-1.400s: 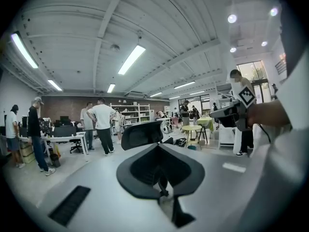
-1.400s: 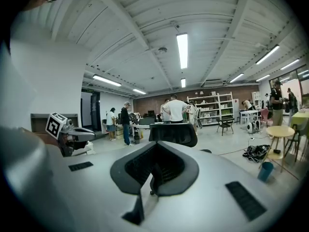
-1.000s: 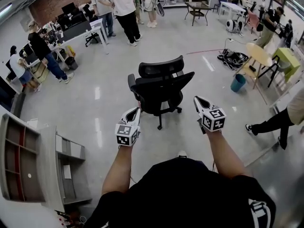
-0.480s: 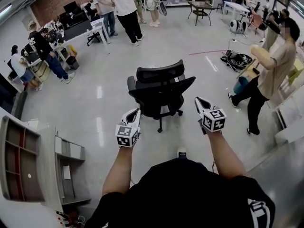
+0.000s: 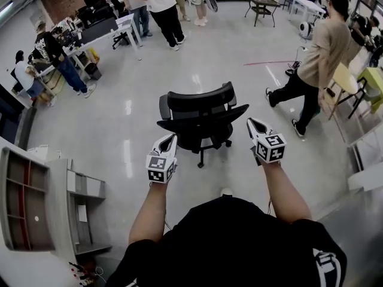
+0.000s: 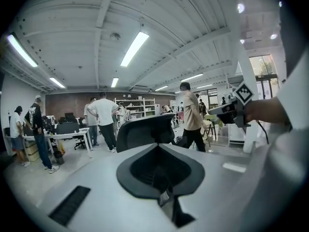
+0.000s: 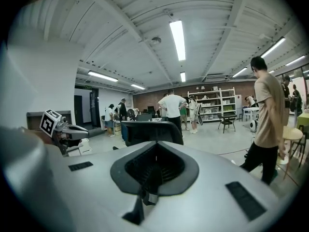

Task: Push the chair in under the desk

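Left gripper (image 5: 170,139) and right gripper (image 5: 252,123): both closed, empty, just short of the chair (image 5: 200,107). The chair stands mid-floor, well apart from the far-left desk (image 5: 114,33). Recommend even pressure on both backrest edges. Since a second ago, a walker (image 5: 317,55) has come closer at right.

Bare floor (image 5: 239,64) lay open all round the chair (image 5: 200,115), with clear passage to its near side. A person (image 5: 317,46) stood near its right; a shelf unit (image 5: 30,202) stood well apart, left.
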A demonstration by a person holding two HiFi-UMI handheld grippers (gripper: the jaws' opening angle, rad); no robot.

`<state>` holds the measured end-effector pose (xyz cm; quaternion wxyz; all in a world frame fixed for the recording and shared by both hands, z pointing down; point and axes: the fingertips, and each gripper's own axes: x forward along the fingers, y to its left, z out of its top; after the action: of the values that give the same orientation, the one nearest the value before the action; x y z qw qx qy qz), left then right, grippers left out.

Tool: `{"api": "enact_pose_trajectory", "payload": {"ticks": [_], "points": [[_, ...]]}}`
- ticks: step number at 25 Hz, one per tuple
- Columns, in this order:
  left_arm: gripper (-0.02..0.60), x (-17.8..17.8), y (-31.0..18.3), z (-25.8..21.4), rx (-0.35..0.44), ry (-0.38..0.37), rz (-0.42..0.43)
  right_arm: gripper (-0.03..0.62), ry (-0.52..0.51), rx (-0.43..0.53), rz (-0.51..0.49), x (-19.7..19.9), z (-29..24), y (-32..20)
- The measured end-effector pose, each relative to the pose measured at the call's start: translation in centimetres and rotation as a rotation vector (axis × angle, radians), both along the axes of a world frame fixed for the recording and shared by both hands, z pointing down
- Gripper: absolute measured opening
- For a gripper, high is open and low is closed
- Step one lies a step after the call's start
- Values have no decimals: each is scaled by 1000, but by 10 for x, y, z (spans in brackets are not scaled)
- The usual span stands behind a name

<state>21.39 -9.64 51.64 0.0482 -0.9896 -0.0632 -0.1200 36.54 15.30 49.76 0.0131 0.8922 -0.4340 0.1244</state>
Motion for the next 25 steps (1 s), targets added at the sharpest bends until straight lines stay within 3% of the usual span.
{"api": "enact_pose_trajectory", "payload": {"ticks": [9, 25], "points": [[12, 64, -11, 6, -13, -16, -41, -3, -23, -11, -29, 68, 15, -11], [12, 122, -6, 14, -11, -48, -89, -3, -24, -18, -86, 138, 21, -14]]}}
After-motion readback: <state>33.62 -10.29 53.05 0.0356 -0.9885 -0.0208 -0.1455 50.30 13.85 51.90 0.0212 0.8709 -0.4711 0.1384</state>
